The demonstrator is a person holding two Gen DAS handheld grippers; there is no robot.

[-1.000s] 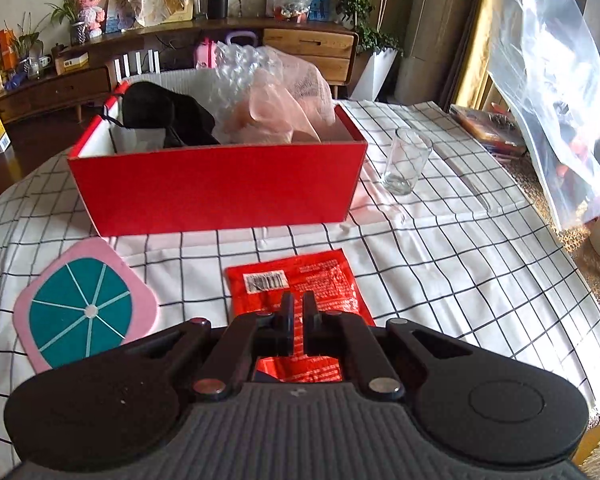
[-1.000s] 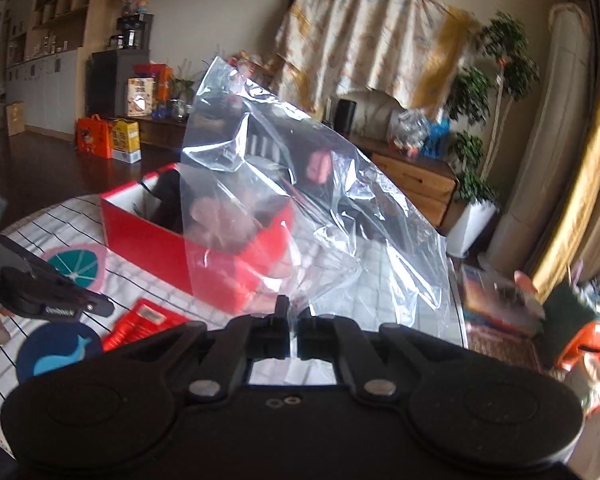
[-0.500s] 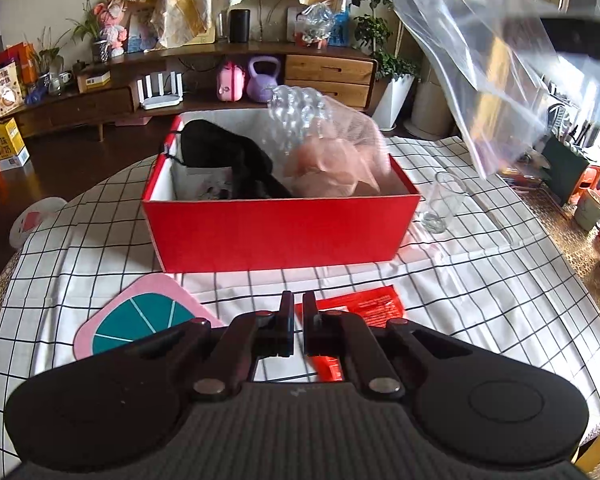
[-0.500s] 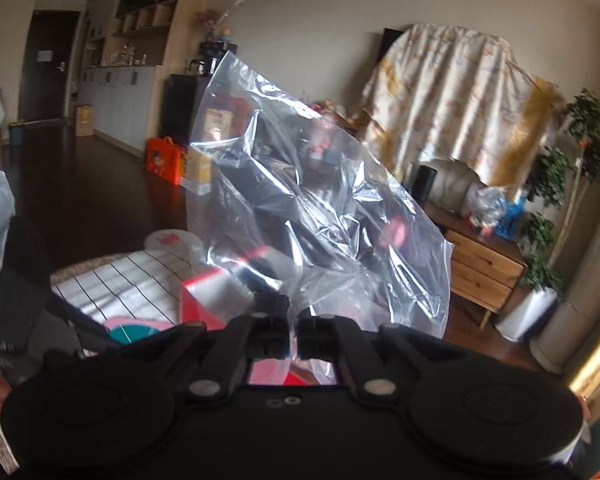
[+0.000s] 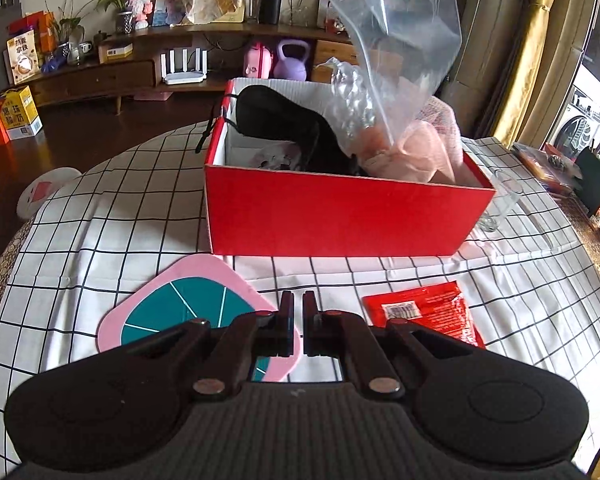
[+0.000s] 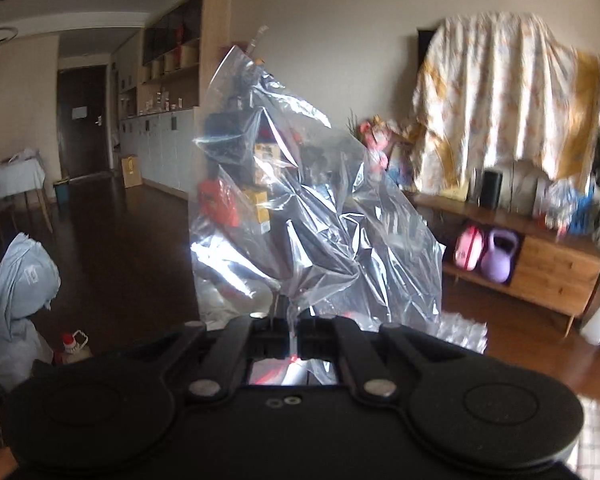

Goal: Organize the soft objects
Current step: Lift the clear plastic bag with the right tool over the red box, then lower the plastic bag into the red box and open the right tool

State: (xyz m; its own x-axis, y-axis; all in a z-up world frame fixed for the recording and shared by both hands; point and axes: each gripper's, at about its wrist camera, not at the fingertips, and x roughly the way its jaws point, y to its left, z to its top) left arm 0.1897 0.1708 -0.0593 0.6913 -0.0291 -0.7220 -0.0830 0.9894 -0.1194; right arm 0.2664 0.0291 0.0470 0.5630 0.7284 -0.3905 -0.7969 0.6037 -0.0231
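My right gripper [image 6: 294, 322] is shut on a clear plastic bag [image 6: 300, 224], which hangs crumpled in front of its camera. The left wrist view shows the same plastic bag [image 5: 396, 36] dangling over the red box [image 5: 340, 216]. Inside that box lie a black soft item [image 5: 284, 120], bubble wrap [image 5: 352, 100] and a pink cloth [image 5: 416, 152]. My left gripper [image 5: 298, 312] is shut with nothing in it, low over the checked tablecloth [image 5: 100, 216]. Its tips hover at the edge of a pink and teal mat [image 5: 188, 312]. A red packet [image 5: 424, 312] lies to their right.
A drinking glass [image 5: 500, 204] stands just right of the box. Behind the table runs a low wooden cabinet [image 5: 112, 76] with a purple kettlebell [image 5: 292, 60] beside it. Dark wooden floor [image 6: 112, 264] lies beyond the table's left edge.
My left gripper has slid left, off the red packet and onto the mat's edge. My right gripper has swung up and left with the bag, which now hangs over the box.
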